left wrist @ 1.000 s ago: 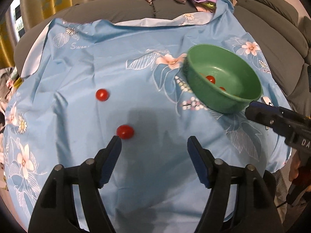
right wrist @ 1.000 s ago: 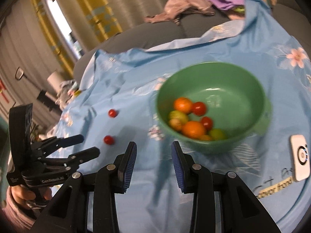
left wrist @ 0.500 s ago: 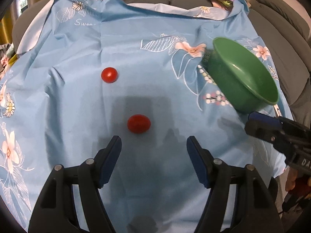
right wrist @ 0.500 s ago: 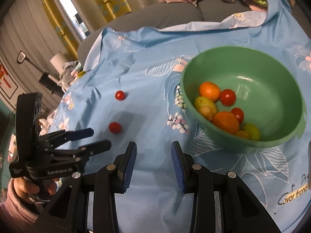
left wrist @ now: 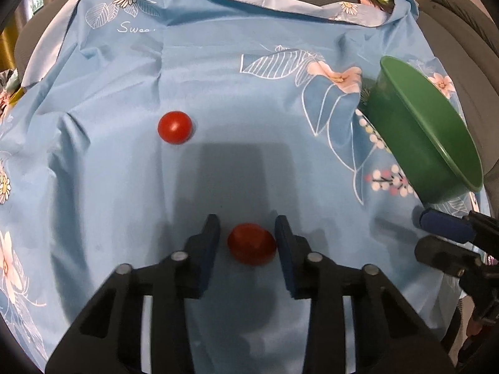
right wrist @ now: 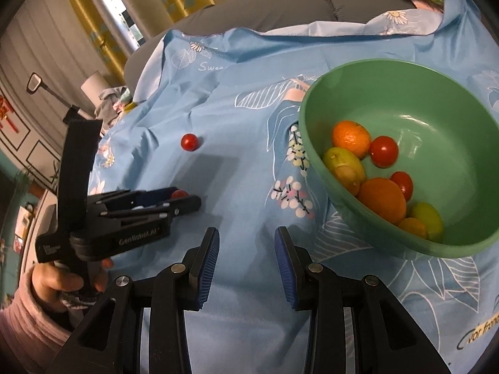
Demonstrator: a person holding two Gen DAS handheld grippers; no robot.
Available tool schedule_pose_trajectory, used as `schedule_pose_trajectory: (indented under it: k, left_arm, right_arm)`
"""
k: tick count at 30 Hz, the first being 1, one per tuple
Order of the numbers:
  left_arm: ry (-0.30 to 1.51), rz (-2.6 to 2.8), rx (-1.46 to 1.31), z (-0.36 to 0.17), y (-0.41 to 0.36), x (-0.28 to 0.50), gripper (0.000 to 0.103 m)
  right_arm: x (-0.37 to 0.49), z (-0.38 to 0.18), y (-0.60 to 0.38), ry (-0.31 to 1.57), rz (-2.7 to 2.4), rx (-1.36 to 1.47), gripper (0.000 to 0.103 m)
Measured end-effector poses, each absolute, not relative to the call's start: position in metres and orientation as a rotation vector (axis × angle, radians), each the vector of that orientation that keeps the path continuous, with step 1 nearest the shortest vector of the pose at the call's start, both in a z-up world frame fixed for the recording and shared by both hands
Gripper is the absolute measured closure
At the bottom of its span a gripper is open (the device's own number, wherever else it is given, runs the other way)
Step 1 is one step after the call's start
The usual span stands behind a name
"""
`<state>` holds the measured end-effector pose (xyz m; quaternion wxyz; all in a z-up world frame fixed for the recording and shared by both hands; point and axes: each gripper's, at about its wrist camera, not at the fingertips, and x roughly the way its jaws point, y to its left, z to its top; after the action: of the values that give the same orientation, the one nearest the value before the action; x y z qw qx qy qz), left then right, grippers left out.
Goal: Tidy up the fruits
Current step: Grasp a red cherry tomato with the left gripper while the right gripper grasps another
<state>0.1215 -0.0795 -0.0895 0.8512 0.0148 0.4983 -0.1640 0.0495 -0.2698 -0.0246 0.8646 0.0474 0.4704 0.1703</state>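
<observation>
Left gripper (left wrist: 246, 243) jaws pinching, seemingly snugly, small red cherry tomato (left wrist: 252, 243); squeeze gently, lift straight, carry to green plastic bowl (right wrist: 315, 155); right gripper (right wrist: 246, 261) part-spread, empty

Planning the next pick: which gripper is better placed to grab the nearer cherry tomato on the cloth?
Left. The left gripper already brackets the cherry tomato; the right gripper holds nothing, beside the green bowl.

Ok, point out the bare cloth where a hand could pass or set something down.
Widest bare stretch: blue cloth between the far tomato and the green bowl, running back to the cloth's far edge. Also bare: cloth between the right gripper fingers. Crowded: the bowl's fruit pile, and around the left gripper, closing about the near tomato.
</observation>
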Motion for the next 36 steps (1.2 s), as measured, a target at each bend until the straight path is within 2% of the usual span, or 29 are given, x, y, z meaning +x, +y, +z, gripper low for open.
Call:
schedule_pose_trajectory:
  k: [7,15,22,31,32,36]
  left_arm:
    - [1.034,-0.355,0.02,-0.089,-0.064,0.11,0.074]
    - [0.963,-0.281,-0.091,-0.059,0.004,0.097,0.074]
    - [0.939,-0.254,-0.117,-0.055,0.028,0.108,0.074]
    - [0.938,-0.265,-0.126,-0.056,0.036,0.117,0.074]
    - [0.94,-0.265,-0.124,-0.056,0.036,0.117,0.074]
    - [0.937,-0.271,-0.112,-0.053,0.031,0.116,0.074]
  right_arm:
    - [0.057,-0.024,-0.256,0.989,0.379,0.073,0.066]
    - [0.103,-0.023,-0.193,0.965,0.479,-0.021,0.066]
    - [0.16,-0.045,-0.13,0.962,0.455,-0.161,0.066]
    - [0.19,-0.072,-0.105,1.004,0.443,-0.219,0.066]
    - [0.189,-0.072,-0.104,0.999,0.43,-0.235,0.071]
    - [0.186,-0.07,-0.106,1.003,0.418,-0.233,0.073]
